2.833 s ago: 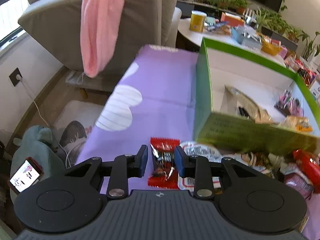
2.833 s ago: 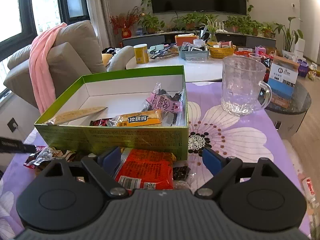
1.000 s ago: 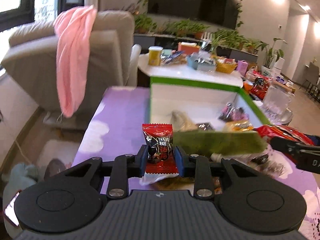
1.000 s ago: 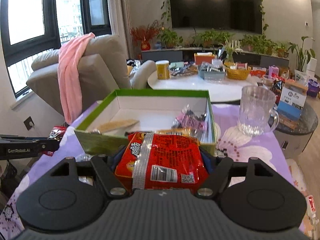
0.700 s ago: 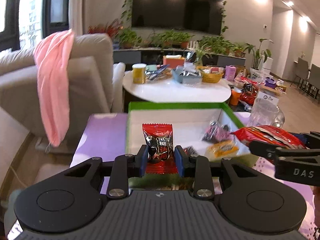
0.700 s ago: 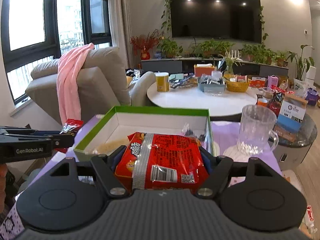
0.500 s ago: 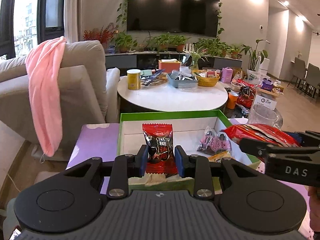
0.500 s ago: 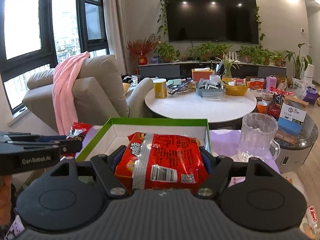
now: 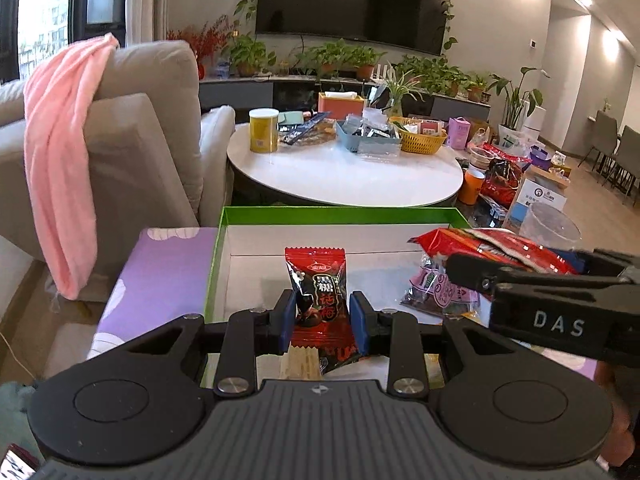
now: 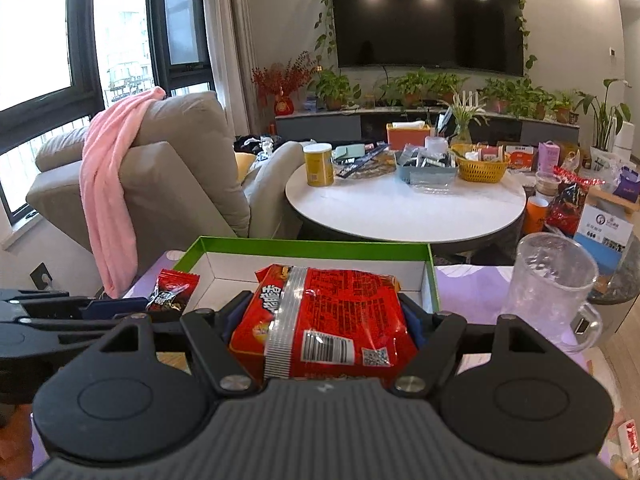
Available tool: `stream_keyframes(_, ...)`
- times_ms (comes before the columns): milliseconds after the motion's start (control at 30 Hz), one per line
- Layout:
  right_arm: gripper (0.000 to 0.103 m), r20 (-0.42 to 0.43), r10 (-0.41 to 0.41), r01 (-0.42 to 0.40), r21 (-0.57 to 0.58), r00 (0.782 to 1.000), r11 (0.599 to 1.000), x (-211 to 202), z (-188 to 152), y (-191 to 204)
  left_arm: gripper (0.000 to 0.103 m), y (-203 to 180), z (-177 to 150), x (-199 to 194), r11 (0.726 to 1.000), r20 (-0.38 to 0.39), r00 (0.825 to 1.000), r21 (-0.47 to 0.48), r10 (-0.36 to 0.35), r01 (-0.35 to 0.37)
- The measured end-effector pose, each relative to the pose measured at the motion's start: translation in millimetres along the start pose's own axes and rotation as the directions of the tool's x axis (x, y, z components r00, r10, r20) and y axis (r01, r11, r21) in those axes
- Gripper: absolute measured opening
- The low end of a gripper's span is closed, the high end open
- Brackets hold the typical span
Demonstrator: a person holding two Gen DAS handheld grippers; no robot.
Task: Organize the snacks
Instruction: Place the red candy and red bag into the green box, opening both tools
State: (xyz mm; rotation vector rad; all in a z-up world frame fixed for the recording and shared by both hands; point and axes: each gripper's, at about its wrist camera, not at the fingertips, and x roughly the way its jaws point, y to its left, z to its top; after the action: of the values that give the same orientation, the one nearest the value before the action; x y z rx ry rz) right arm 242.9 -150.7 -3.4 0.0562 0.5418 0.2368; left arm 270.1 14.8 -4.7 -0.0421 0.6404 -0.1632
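My left gripper [image 9: 322, 314] is shut on a small red candy packet [image 9: 320, 294] and holds it above the near side of the green-rimmed white box [image 9: 340, 213]. My right gripper [image 10: 320, 322] is shut on a large red snack bag [image 10: 324, 320] and holds it over the same box [image 10: 308, 245]. The right gripper and its bag [image 9: 496, 250] show at the right of the left wrist view. The left gripper and its candy [image 10: 172, 290] show at the left of the right wrist view. A pink-and-dark snack pouch [image 9: 438, 290] lies inside the box.
The box sits on a purple flowered tablecloth [image 9: 160, 268]. A clear glass mug [image 10: 552, 284] stands right of the box. Behind is a round white table [image 10: 404, 204] with a yellow can, baskets and packets. A grey armchair with a pink towel [image 10: 112, 184] stands at the left.
Both grippers took packets off the tablecloth, lifted them and carried them forward over the box. In the last half second both rose and advanced a little more.
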Motion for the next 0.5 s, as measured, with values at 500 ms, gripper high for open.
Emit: stream_keyframes(500, 0.061, 0.029, -0.025, 0.023, 0.076, 0.999, 0.997, 12, -7, -16, 0.034, 9, -4, 34, 0.997, -0.081, 0.997, -0.071, 0.009, -0.014)
